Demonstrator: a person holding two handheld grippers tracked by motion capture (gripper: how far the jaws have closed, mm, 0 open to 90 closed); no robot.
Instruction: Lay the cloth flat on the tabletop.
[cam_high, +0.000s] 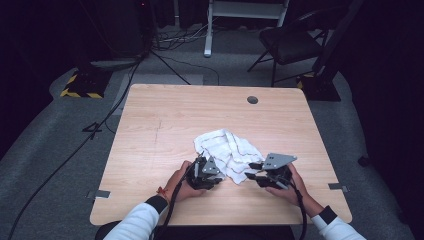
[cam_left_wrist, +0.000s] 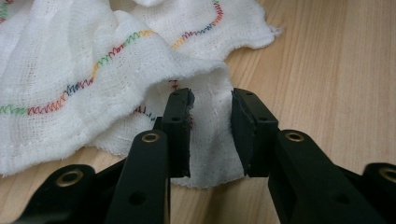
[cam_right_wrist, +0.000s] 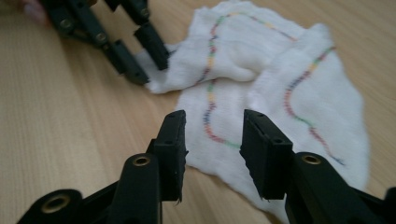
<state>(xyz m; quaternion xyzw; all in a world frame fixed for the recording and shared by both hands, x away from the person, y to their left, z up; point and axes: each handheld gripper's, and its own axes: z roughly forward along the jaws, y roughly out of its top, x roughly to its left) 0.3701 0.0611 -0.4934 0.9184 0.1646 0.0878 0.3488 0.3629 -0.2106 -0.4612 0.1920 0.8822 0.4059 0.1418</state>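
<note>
White cloth lies crumpled on wooden surface, near its front edge. Left gripper jaws apart, straddling the cloth's near-left hem. Right gripper jaws apart over its near-right edge, nothing clamped.

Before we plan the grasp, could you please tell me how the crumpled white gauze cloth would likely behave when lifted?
The white gauze cloth with rainbow stitching lies in soft folds, so it would probably droop. Its thin open weave suggests it is light, and it would likely bunch if pushed.

A white gauze cloth with wavy rainbow stitching is seen lying crumpled and partly folded near the counter's front edge.
</note>
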